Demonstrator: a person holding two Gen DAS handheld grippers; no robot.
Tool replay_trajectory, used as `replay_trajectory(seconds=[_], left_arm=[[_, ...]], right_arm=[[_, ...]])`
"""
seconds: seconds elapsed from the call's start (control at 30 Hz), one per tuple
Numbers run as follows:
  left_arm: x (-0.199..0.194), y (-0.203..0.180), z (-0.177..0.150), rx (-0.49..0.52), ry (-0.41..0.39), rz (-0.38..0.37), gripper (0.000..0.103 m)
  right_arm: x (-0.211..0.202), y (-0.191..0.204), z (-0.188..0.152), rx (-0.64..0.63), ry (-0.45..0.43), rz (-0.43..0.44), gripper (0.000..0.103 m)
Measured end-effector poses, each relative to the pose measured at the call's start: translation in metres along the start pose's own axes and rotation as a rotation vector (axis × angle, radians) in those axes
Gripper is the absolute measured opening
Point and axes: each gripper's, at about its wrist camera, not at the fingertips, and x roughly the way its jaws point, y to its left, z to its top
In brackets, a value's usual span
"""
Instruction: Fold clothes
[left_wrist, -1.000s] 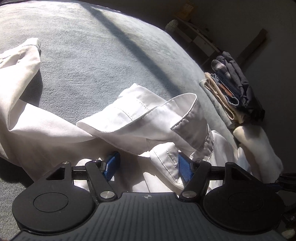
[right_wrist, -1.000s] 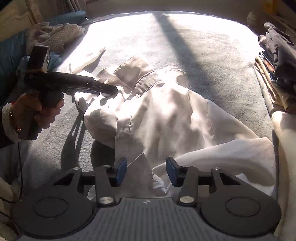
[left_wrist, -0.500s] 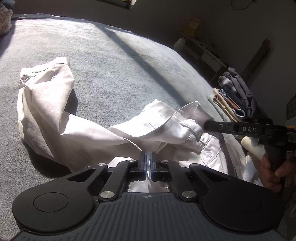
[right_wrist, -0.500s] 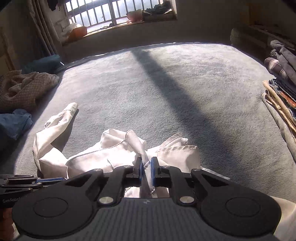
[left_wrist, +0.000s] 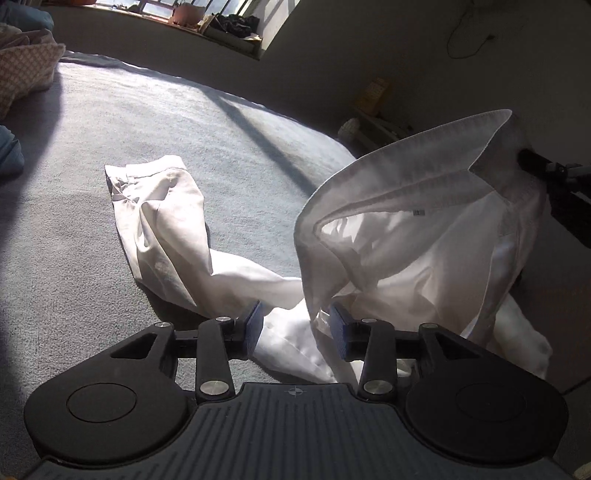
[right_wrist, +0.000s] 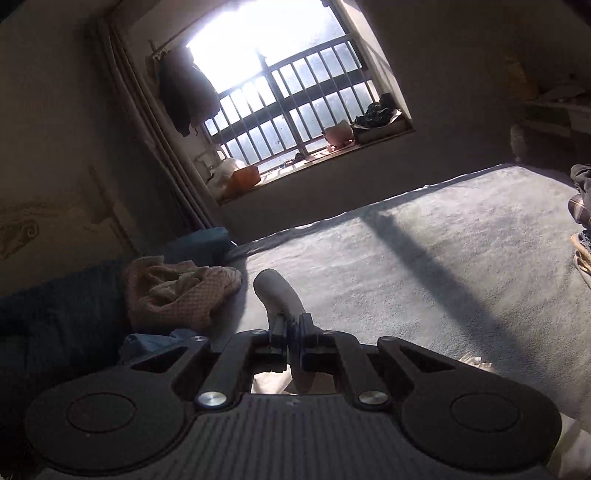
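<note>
1. I judge the folding barely begun: the white shirt (left_wrist: 406, 236) is still a loose, crumpled shape, with no fold laid in it that I can see. Spreading it flat and every fold remain.
2. The shirt sits on the grey bed cover (left_wrist: 184, 122); its collar end is lifted off the surface at the right of the left wrist view, while one sleeve (left_wrist: 159, 221) trails flat on the cover to the left.
3. My left hand-held gripper (left_wrist: 295, 328) is low over the bed, angled downward. Its jaws are opening, with shirt cloth lying between the blue pads but not pressed by them.
4. My right hand-held gripper (right_wrist: 291, 339) is clamped on a fold of the shirt's cloth (right_wrist: 277, 291), which curls up past the pads. It is raised and tilted (its camera sees mostly the barred window (right_wrist: 288, 96)).
</note>
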Motion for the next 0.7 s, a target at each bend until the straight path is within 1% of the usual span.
replay_trajectory(seconds=[0.03, 0.07, 0.1, 0.13, 0.23, 0.37, 0.43, 0.5, 0.57, 0.6, 0.63, 0.67, 0.7], left_arm=[[0.001, -0.005, 0.0, 0.016, -0.014, -0.01, 0.053], [0.005, -0.012, 0.0, 0.045, -0.027, -0.005, 0.058], [0.01, -0.019, 0.0, 0.075, -0.04, 0.001, 0.067], [0.015, -0.024, 0.0, 0.103, -0.044, 0.01, 0.072], [0.033, -0.034, -0.002, 0.177, -0.044, 0.037, 0.073], [0.05, -0.029, 0.0, 0.188, -0.035, 0.071, 0.074], [0.052, -0.021, 0.003, 0.155, -0.038, 0.068, 0.074], [0.051, -0.016, 0.005, 0.113, -0.049, 0.04, 0.074], [0.05, -0.014, 0.007, 0.083, -0.072, 0.011, 0.071], [0.049, -0.015, 0.008, 0.07, -0.087, 0.0, 0.059], [0.048, -0.016, 0.01, 0.057, -0.101, -0.011, 0.04], [0.047, -0.016, 0.012, 0.044, -0.116, -0.022, 0.035], [0.046, -0.017, 0.013, 0.03, -0.13, -0.032, 0.025]], right_arm=[[-0.004, 0.006, 0.002, -0.006, -0.002, 0.011, 0.007], [-0.007, 0.011, 0.004, -0.012, -0.005, 0.023, 0.007], [-0.011, 0.017, 0.005, -0.017, -0.007, 0.034, 0.007], [-0.015, 0.023, 0.007, -0.023, -0.01, 0.046, 0.007], [-0.029, 0.033, 0.009, -0.026, -0.015, 0.084, 0.007], [-0.052, 0.043, 0.012, -0.047, -0.033, 0.118, 0.007], [-0.065, 0.046, 0.015, -0.06, -0.051, 0.138, 0.007], [-0.077, 0.044, 0.018, -0.047, -0.069, 0.161, 0.007], [-0.083, 0.041, 0.019, -0.031, -0.081, 0.173, 0.007], [-0.084, 0.038, 0.018, -0.022, -0.083, 0.173, 0.007], [-0.085, 0.035, 0.018, -0.012, -0.085, 0.173, 0.007], [-0.085, 0.032, 0.017, -0.003, -0.088, 0.174, 0.007], [-0.086, 0.029, 0.016, 0.006, -0.091, 0.169, 0.007]])
